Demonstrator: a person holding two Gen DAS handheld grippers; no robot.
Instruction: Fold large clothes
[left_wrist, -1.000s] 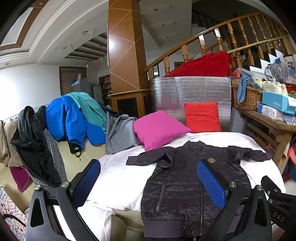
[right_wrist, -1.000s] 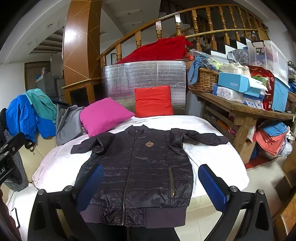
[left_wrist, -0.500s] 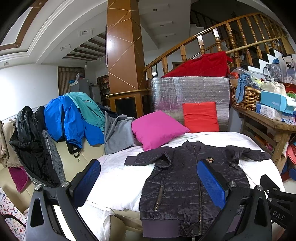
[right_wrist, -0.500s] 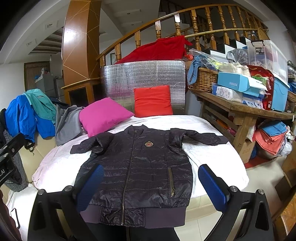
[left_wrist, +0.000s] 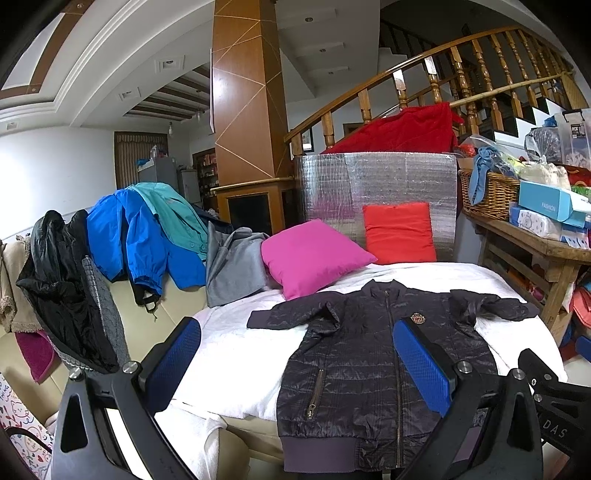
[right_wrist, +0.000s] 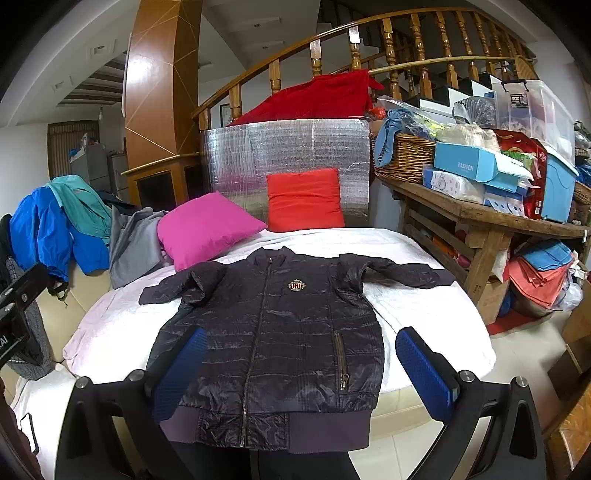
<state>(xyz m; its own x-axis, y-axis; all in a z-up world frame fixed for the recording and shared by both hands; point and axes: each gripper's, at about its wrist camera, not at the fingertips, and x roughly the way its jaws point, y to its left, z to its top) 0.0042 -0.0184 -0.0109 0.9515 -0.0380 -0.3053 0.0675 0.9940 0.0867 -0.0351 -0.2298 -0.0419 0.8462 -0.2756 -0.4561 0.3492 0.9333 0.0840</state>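
Note:
A dark quilted zip jacket (left_wrist: 373, 369) lies flat, front up, on a white-covered surface (left_wrist: 236, 354), sleeves spread to both sides and hem at the near edge. It also shows in the right wrist view (right_wrist: 273, 332). My left gripper (left_wrist: 295, 365) is open and empty, held in front of the jacket's left half, not touching it. My right gripper (right_wrist: 299, 373) is open and empty, in front of the jacket's hem. Both have blue pads.
A pink pillow (left_wrist: 314, 254) and a red pillow (left_wrist: 399, 232) lie behind the jacket. Several other jackets (left_wrist: 140, 229) hang over the sofa back at left. A cluttered wooden table (right_wrist: 480, 218) stands at right, a silver board (right_wrist: 288, 162) behind.
Both views have shifted very slightly; the jacket lies as before and both grippers stay open.

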